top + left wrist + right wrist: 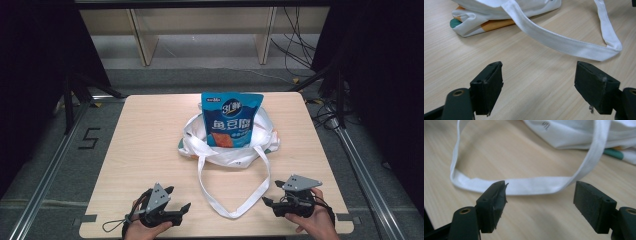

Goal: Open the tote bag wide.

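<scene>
Table (150,140): pale wood top, its long side running left to right in front of me; everything below rests on it.

Tote bag (200,145): white cloth, slumped near the middle of the table, slightly toward the far side. Mouth gapes upward. Orange and green print shows on the crumpled lower fold in my left gripper view (471,23).

Snack pouch (231,120): blue, standing upright inside the tote bag, long axis vertical, top edge pointing up and away from me, printed face turned my way. Upper half rises clear of the cloth; lower half sits in the bag's mouth.

Strap loop (235,210): white handle running from the bag toward me, long axis near-to-far, closed end nearest my edge of the table. It lies flat between my two grippers, touching neither. In my left gripper view (564,45) it crosses beyond the jaws; in my right gripper view (531,185) it bends just past the jaw tips.

Left gripper (179,199): in my left hand at the near left, jaws spread wide, bare table between them, pointing toward the strap loop.

Right gripper (271,192): in my right hand at the near right, jaws spread wide, pinching nothing, aimed leftward at the strap loop.
</scene>
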### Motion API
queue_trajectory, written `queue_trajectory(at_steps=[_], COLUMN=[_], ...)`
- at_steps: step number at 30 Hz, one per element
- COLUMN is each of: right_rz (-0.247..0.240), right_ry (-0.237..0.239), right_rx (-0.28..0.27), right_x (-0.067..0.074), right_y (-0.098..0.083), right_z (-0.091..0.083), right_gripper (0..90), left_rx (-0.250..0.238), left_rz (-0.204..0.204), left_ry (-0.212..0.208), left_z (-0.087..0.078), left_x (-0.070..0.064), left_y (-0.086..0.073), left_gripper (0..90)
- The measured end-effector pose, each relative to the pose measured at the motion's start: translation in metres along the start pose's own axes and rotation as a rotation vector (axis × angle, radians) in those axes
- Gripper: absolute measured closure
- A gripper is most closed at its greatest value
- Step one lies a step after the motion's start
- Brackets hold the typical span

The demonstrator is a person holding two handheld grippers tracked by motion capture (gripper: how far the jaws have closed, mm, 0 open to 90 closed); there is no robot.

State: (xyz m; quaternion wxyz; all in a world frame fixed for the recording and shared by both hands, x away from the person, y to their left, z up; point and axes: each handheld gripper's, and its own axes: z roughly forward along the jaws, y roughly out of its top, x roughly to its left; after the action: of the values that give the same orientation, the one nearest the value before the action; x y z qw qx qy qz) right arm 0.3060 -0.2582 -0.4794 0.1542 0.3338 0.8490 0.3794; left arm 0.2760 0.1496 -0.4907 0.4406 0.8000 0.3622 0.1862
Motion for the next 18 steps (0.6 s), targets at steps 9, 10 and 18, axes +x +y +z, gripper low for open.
queue_trajectory(at_steps=[9, 10, 18], right_rz=[-0.056, -0.072, -0.081], right_ry=[0.009, 0.011, 0.021], right_rx=[0.056, 0.053, 0.095], right_x=[0.013, 0.013, 0.018], right_y=[-0.006, -0.007, -0.013], right_z=[0.0, 0.001, 0.003], right_gripper=[26.3, 26.2, 26.2], left_rx=[0.076, 0.087, 0.104], left_rz=[0.047, 0.06, 0.091], left_ry=[-0.028, -0.032, -0.013], left_z=[0.001, 0.003, 0.006], left_x=[-0.013, -0.014, -0.017], left_y=[-0.007, -0.008, -0.01], left_gripper=[21.1, 20.8, 20.7])
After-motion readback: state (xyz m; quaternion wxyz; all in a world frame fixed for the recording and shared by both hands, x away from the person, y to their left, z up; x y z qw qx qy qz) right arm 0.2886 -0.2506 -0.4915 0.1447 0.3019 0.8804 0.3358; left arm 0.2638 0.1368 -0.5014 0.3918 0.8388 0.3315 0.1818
